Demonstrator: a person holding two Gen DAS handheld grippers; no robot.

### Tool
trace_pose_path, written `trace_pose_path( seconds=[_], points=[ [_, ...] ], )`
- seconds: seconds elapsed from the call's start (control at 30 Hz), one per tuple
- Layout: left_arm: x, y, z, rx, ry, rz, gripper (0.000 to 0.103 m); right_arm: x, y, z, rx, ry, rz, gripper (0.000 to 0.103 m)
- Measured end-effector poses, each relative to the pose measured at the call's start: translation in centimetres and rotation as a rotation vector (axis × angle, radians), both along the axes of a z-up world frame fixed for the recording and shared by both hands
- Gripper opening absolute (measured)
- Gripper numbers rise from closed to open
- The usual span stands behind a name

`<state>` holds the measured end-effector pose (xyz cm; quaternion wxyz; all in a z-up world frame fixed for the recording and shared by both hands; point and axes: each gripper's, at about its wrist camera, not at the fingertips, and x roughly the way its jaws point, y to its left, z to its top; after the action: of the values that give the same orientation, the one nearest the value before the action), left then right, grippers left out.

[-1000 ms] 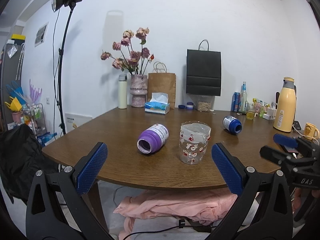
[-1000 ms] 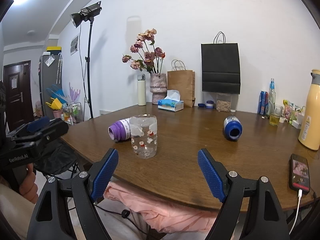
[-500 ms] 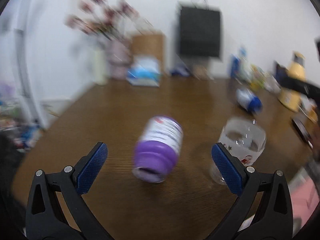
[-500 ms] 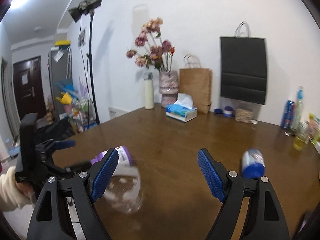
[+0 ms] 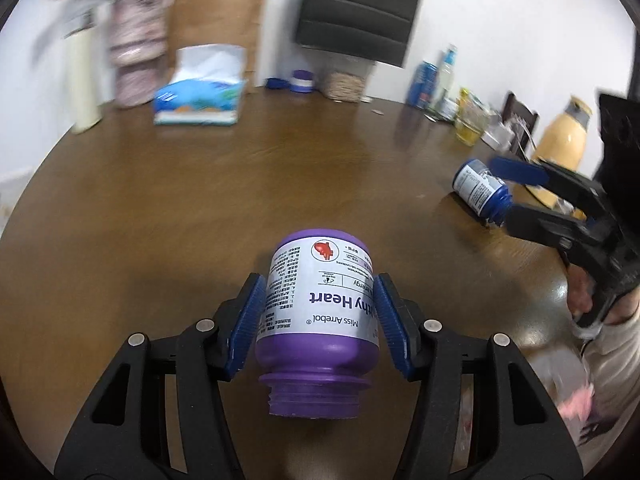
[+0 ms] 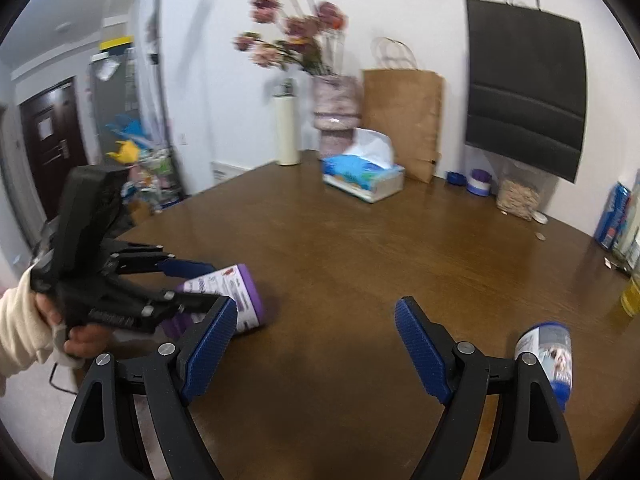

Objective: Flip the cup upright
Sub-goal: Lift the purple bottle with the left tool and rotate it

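A purple cup-like jar (image 5: 320,312) with a white label lies on its side on the brown table (image 5: 200,208), open mouth toward me. My left gripper (image 5: 318,320) is shut on its body, blue pads on both sides. In the right wrist view the jar (image 6: 236,300) shows at the left, held by the left gripper (image 6: 188,280). A blue jar (image 5: 480,192) also lies on its side at the right; it shows in the right wrist view (image 6: 548,356) beside my right finger. My right gripper (image 6: 312,352) is open and empty above the table's near part.
At the table's back stand a tissue box (image 5: 200,96), a flower vase (image 5: 136,48), a cream bottle (image 5: 82,80), a brown bag (image 5: 216,12) and a black bag (image 5: 356,4). Cans, bottles and a yellow thermos (image 5: 560,140) stand at the right.
My left gripper moved forward and down and shut on the purple jar. My right gripper moved forward over the table toward the blue jar. The clear patterned cup has left both views.
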<state>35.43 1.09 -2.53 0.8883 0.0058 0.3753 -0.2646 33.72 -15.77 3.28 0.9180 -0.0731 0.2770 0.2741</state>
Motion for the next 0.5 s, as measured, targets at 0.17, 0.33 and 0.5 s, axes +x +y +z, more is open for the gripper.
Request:
trace_pose_path(
  seconds=[0.17,0.33,0.5],
  points=[
    [2.2,-5.4,0.2,0.094,-0.059,-0.234,0.053,5.8,-0.2,-0.8,-0.065,0.028,-0.075,0.085],
    [3.4,-6.0,0.4,0.138,-0.053,-0.309,0.071,9.8,0.7,-2.5,-0.195,0.045,-0.09,0.085],
    [4.2,-2.0,0.5,0.134,-0.06,-0.214,0.083,9.9,0.5,-3.3,-0.175,0.074,-0.042,0.085]
  ],
)
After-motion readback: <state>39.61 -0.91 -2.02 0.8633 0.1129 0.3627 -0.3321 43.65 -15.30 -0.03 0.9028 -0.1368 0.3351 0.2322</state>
